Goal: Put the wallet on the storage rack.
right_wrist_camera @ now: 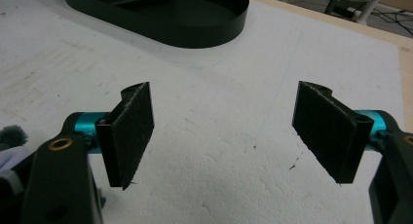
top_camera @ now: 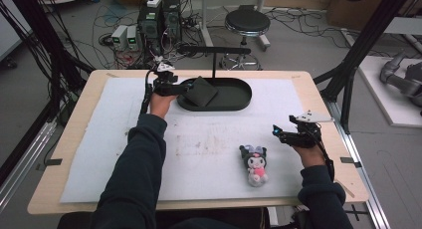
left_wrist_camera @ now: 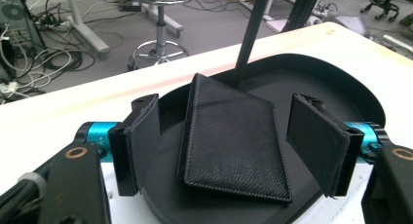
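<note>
Centrally, the left gripper (left_wrist_camera: 229,146) stands with jaws spread, pads clear of the black wallet (left_wrist_camera: 236,139), which lies tilted against the rim inside the black oval tray (left_wrist_camera: 350,87); its placement appears complete. Farther out, the right gripper (right_wrist_camera: 224,136) hovers open over the white mat (right_wrist_camera: 219,185), beside the plush toy (top_camera: 255,164), seemingly not yet collected.

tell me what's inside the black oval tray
A black wallet lies in the tray, leaning against its left end, with the open left tongs on either side. A black post rises from the tray. The tray floor under the wallet is covered.
</note>
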A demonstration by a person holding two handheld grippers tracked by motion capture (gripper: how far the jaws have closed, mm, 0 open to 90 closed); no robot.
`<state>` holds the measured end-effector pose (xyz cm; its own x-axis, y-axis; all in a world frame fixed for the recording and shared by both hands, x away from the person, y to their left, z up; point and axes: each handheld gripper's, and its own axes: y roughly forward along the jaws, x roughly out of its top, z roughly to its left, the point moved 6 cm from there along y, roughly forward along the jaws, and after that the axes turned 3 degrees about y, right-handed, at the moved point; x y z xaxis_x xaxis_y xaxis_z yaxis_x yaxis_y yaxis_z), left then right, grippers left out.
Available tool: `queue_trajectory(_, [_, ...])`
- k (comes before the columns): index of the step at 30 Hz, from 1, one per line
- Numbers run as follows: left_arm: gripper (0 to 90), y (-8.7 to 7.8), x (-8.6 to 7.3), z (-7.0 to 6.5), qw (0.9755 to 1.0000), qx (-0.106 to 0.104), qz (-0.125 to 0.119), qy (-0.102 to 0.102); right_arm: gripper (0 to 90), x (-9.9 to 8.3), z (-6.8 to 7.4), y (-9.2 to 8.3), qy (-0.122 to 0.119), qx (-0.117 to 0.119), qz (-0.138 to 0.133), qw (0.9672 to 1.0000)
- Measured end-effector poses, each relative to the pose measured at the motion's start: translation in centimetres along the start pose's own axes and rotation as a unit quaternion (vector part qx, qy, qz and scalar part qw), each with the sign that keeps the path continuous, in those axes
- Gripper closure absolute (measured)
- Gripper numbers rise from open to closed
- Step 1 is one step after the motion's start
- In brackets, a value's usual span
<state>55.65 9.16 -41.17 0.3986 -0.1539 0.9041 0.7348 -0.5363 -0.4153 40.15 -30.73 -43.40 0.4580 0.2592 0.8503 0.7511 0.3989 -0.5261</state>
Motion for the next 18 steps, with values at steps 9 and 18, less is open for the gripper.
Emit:
queue_trajectory(9, [19.8, -3.6, 0.3, -0.5, 0.9983, -0.031, -0.045, -0.020, 23.5, 0.0, 0.0, 0.1, -0.005, -0.002, 0.000, 1.0000])
queue_trajectory(18, [19.3, -8.4, -0.7, -1.0, 0.9975, -0.031, -0.063, -0.003, 23.5, 0.2, 0.5, 0.0, -0.006, 0.001, -0.002, 1.0000])
